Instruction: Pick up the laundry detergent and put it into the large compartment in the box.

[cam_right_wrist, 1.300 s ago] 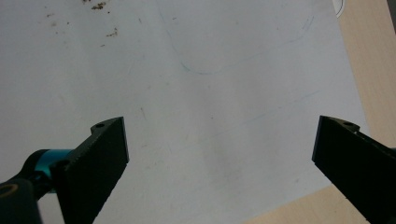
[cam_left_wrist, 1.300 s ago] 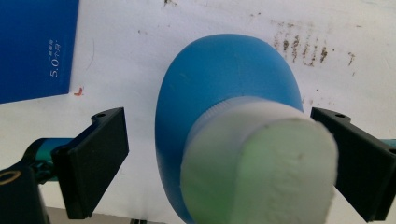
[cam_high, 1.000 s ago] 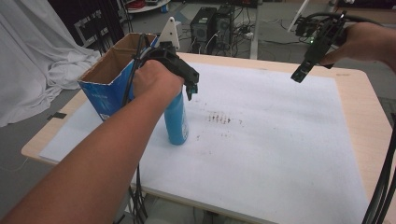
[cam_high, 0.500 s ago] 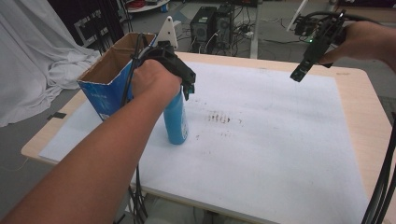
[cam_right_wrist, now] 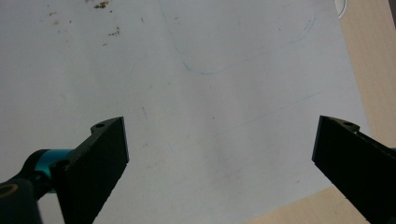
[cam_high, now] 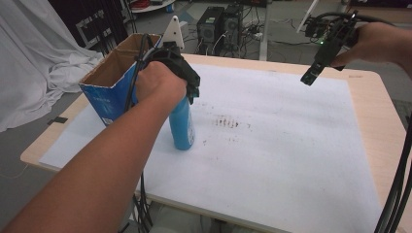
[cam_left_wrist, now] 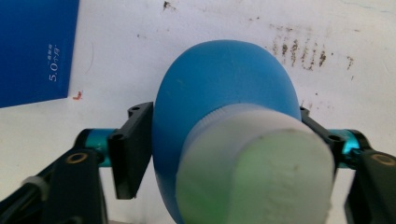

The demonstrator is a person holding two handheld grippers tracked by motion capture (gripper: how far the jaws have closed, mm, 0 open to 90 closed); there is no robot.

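- In the high view, the left gripper [cam_high: 187, 85] is at the upper left of the frame, clenched around the top part of a blue bottle [cam_high: 182, 127].
- The blue bottle stands upright on the white sheet [cam_high: 291, 160], just beside the open cardboard box [cam_high: 104, 94], which sits at the left edge of the table [cam_high: 379, 111].
- In the left gripper view, the two black jaws press on both sides of the bottle's blue shoulder [cam_left_wrist: 224, 93], and its pale cap [cam_left_wrist: 257, 172] fills the lower middle of the frame. The blue wall of the box [cam_left_wrist: 37, 46] is at the upper left.
- I cannot tell if the bottom of the bottle touches the sheet or is a little lifted; it looks to be resting.
- The right gripper [cam_high: 311, 77] hangs in the air at the upper right of the high view, far from the bottle. In the right gripper view its jaws are spread wide and nothing is between them, with bare sheet [cam_right_wrist: 210, 93] below.
- My judgement: the grasp is made, so the first part is done. What is left is to carry the bottle to its place, perhaps into the box, and let it go.
- Some brown stains [cam_high: 231, 122] are on the sheet, right of the bottle.
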